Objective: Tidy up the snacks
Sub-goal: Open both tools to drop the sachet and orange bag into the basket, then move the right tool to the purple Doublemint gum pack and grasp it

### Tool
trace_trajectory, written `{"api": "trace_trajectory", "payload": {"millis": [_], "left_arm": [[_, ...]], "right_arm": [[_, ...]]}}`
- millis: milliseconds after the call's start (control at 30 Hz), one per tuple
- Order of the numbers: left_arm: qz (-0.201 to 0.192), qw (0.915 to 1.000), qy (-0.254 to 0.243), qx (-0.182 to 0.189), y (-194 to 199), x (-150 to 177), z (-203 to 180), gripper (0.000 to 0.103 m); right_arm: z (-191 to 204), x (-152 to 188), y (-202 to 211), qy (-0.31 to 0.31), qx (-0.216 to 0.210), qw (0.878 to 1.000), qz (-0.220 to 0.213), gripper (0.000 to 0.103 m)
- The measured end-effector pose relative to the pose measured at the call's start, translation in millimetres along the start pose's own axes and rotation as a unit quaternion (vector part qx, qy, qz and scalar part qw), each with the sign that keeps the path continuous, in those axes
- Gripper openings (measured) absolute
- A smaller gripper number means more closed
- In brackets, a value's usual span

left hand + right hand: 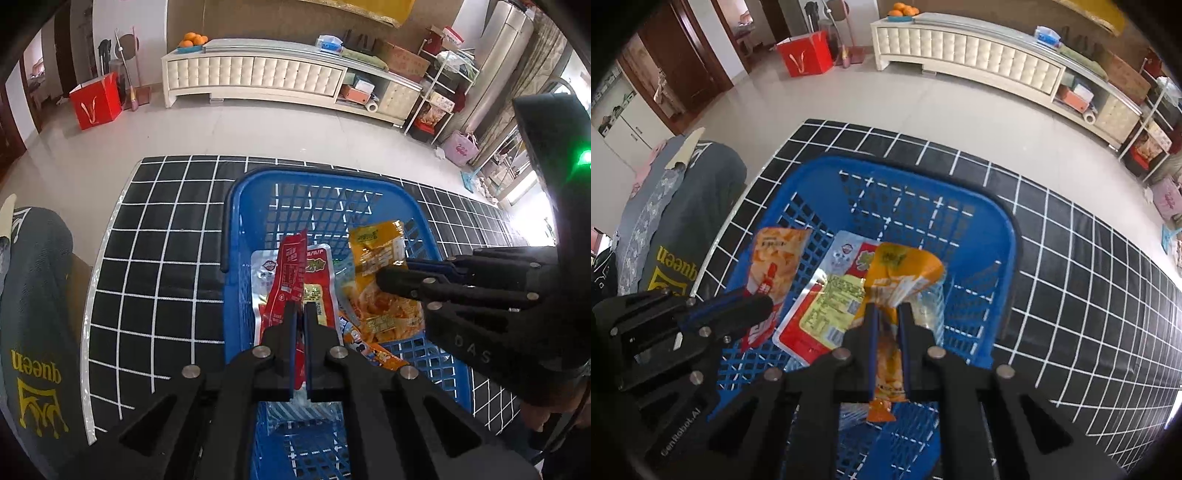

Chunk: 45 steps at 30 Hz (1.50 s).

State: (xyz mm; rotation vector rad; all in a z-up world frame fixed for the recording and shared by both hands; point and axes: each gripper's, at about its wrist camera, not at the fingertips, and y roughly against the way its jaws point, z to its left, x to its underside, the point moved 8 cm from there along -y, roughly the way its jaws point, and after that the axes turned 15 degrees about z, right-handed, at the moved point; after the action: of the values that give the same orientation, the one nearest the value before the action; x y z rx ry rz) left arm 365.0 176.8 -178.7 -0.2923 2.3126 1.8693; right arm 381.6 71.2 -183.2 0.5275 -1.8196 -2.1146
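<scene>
Item: blue basket [236, 206] on the gridded counter [155, 258], snack sorting under way.

Contents, as we judge them: one large red-and-clear packet [321, 273] lies flat on the basket floor, with at least one more orange wrapper [373, 350] beside it at about 4 o'clock. Two packets are not yet released, so the job looks partly done; whether more snacks wait outside the basket we cannot tell.

Left claw [300, 310]: closed on a slim red packet [290, 273], which stands up from the fingertips toward 12 o'clock, above the flat packet.

Right claw [886, 314]: closed on an orange packet [901, 269], its upper half fanning out past the tips toward 12 o'clock, its tail hanging back between the fingers. In the left view this claw [388, 277] enters from 3 o'clock.

Both held packets hang over the basket interior, near its middle.
</scene>
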Motion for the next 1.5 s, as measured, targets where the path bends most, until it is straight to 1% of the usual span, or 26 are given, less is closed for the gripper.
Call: {"api": "trace_trajectory", "payload": {"millis": [100,133,167,200,233,267,300,333,400,433,533,633,733,800,833,900,967,1033,1100,1133,1167,1233,1367,1467,1500], "left_arm": [[-0.003,1.0000,-0.002,0.005,-1.6,-1.4,-0.6,0.004],[-0.005,1.0000,-0.003,0.002,-1.8,-1.2,0.1,0.007],[-0.009,0.9999,-0.005,-0.007,-0.9,-1.2,0.1,0.009],[-0.010,0.9999,-0.006,-0.011,-0.7,-0.9,0.4,0.016],[-0.010,0.9998,-0.005,-0.014,-0.6,0.0,0.3,0.022],[-0.010,0.9998,-0.005,-0.016,-0.3,1.1,0.2,0.024],[-0.011,0.9998,-0.005,-0.017,0.5,1.7,-0.1,0.025],[-0.013,0.9997,-0.005,-0.018,1.5,2.7,-0.3,0.025],[-0.012,0.9997,-0.002,-0.021,2.3,3.9,2.4,0.026],[-0.011,0.9997,0.000,-0.022,3.7,5.3,3.4,0.026],[-0.012,0.9996,0.006,-0.023,7.4,7.9,6.2,0.026],[-0.017,0.9995,0.011,-0.024,15.7,11.1,6.7,0.026],[-0.028,0.9991,0.010,-0.030,28.4,15.7,2.8,0.026],[-0.035,0.9988,0.007,-0.035,35.5,17.6,-1.3,0.027],[-0.038,0.9985,0.005,-0.039,39.1,19.2,-3.7,0.033],[-0.049,0.9976,-0.001,-0.049,47.4,23.4,-11.6,0.042],[-0.056,0.9968,-0.007,-0.056,52.8,27.9,-20.4,0.042],[-0.060,0.9958,-0.013,-0.068,56.1,32.1,-28.2,0.042],[-0.072,0.9934,-0.024,-0.086,62.5,38.9,-39.8,0.042],[-0.076,0.9929,-0.026,-0.088,65.0,41.3,-44.8,0.042],[-0.078,0.9932,-0.027,-0.082,67.2,44.7,-50.4,0.042],[-0.078,0.9948,-0.017,-0.064,69.8,51.6,-58.0,0.047],[-0.091,0.9944,-0.008,-0.052,73.4,61.3,-67.6,0.047],[-0.100,0.9941,-0.004,-0.041,72.3,70.8,-74.8,0.047],[-0.106,0.9935,0.001,-0.040,72.6,74.4,-76.2,0.047]], "right_arm": [[-2.2,-1.7,-3.3,-0.003,0.010,1.000,0.004,0.015],[-4.1,-1.7,-4.5,-0.005,0.015,1.000,0.006,0.018],[-5.1,-1.9,-5.5,-0.006,0.016,1.000,0.007,0.018],[-5.1,-2.1,-6.1,-0.005,0.010,1.000,0.006,0.020],[-4.7,-2.2,-6.3,-0.005,0.001,1.000,0.003,0.024],[-4.2,-1.7,-5.3,-0.004,-0.007,1.000,-0.001,0.027],[-4.3,-0.7,-4.1,-0.004,-0.010,1.000,-0.004,0.037],[-5.5,0.0,-2.3,-0.005,-0.007,1.000,-0.008,0.051],[-7.5,2.5,2.4,-0.004,-0.002,1.000,-0.016,0.068],[-7.6,1.8,3.6,-0.003,-0.002,1.000,-0.018,0.071],[-10.7,5.2,9.1,-0.008,-0.009,1.000,-0.021,0.072],[-15.5,10.1,16.4,-0.016,-0.025,0.999,-0.025,0.072],[-21.7,17.0,26.5,-0.019,-0.024,0.999,-0.032,0.073],[-25.3,22.4,36.4,-0.020,-0.035,0.998,-0.042,0.074],[-27.1,25.6,40.8,-0.021,-0.042,0.998,-0.046,0.074],[-32.9,32.8,51.9,-0.027,-0.051,0.997,-0.055,0.074],[-37.9,38.4,60.1,-0.031,-0.048,0.996,-0.062,0.074],[-41.4,46.1,70.8,-0.030,-0.048,0.996,-0.072,0.075],[-45.2,54.2,79.9,-0.027,-0.043,0.995,-0.081,0.075],[-46.9,57.9,83.8,-0.025,-0.038,0.995,-0.086,0.075],[-48.1,61.8,87.3,-0.023,-0.034,0.995,-0.091,0.075],[-50.5,72.4,95.1,-0.018,-0.034,0.994,-0.105,0.075],[-56.7,91.1,107.7,-0.034,-0.060,0.989,-0.132,0.076],[-65.5,107.3,116.4,-0.041,-0.050,0.984,-0.164,0.080],[-67.9,110.1,118.3,-0.041,-0.049,0.983,-0.170,0.083]]}}
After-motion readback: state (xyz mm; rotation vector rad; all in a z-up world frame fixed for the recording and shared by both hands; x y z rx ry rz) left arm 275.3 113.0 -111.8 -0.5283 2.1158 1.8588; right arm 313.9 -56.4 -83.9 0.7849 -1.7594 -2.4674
